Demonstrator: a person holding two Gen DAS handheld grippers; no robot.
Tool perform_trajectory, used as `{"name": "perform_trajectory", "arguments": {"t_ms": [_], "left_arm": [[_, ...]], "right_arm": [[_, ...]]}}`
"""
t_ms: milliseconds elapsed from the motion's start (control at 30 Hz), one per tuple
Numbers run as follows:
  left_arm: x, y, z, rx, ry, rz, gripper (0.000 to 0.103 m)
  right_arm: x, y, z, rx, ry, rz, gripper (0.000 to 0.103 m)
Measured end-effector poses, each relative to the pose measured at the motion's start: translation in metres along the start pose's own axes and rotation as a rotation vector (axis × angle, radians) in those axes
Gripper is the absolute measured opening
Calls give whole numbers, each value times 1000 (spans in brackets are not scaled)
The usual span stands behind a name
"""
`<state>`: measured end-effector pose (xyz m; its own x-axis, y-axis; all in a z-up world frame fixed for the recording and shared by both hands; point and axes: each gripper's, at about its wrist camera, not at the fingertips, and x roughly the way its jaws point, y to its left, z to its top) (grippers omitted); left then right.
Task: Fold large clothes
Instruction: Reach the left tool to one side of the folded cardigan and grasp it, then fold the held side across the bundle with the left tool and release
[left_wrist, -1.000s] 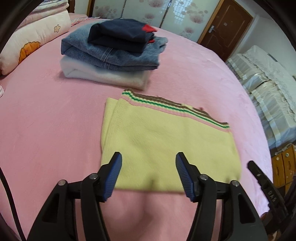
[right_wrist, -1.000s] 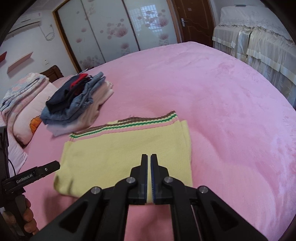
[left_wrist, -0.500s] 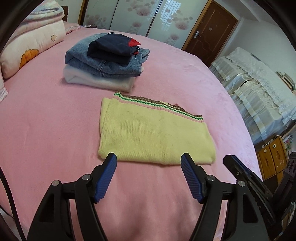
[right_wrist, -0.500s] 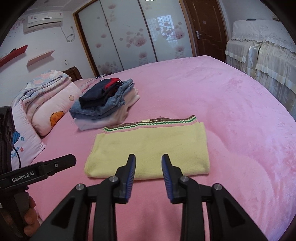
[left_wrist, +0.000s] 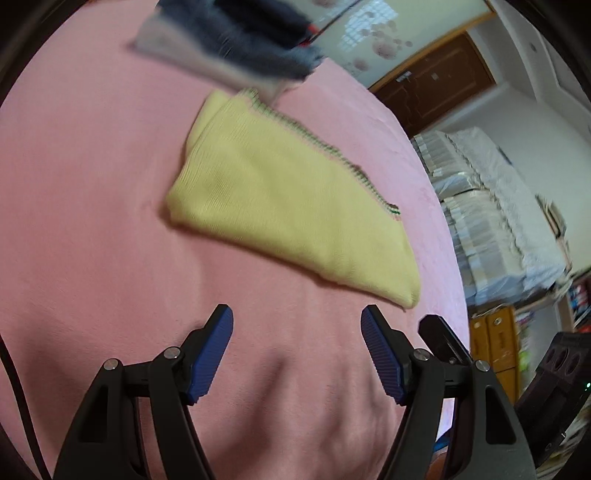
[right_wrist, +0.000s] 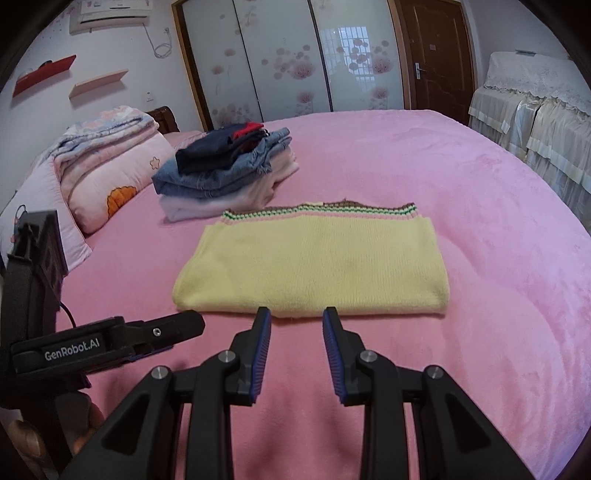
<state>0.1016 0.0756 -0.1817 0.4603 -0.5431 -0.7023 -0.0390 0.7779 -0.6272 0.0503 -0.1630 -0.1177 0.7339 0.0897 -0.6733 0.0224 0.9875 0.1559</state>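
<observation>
As the pink bed (right_wrist: 480, 206) carries everything, the folded yellow sweater (right_wrist: 314, 266) lies flat at 12 o'clock of the right gripper (right_wrist: 296, 314).

Its long axis runs from 9 to 3 o'clock, and the striped hem points to 12, toward the pile of folded clothes (right_wrist: 229, 170) at 11. The right gripper is nearer, just before the near fold; its jaws have just been opening and hold nothing. The left gripper (left_wrist: 297, 314), at 8 o'clock, stands wide apart and empty, with the sweater at its 12 to 1.
</observation>
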Motion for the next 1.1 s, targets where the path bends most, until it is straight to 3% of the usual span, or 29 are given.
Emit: {"name": "perform_trajectory", "arguments": {"t_ms": [167,433,767,867,900,933,967,1033,1100], "left_arm": [[18,25,2,-71,-25,-68,70],[47,33,29,-52,-117,-114,70],[70,39,75,-104,-190,-190,70],[69,43,81,-131,-201,-192,68],[69,41,81,-136,-207,-184,65],[69,40,81,-137,-216,-153,51],[69,36,80,-128,-222,-92,31],[70,30,80,-118,-228,-34,20],[68,23,79,-105,-242,-2,15]], "right_arm": [[17,-8,-6,21,34,4,29],[41,-15,-4,36,41,5,29],[82,-8,33,11,-23,0,29],[96,-3,45,-17,-33,-17,16],[103,-1,48,-31,-27,-26,13],[109,1,51,-42,-20,-33,12],[116,3,52,-50,-9,-38,8],[129,5,51,-61,29,-42,6],[141,4,45,-58,68,-57,6]]}}
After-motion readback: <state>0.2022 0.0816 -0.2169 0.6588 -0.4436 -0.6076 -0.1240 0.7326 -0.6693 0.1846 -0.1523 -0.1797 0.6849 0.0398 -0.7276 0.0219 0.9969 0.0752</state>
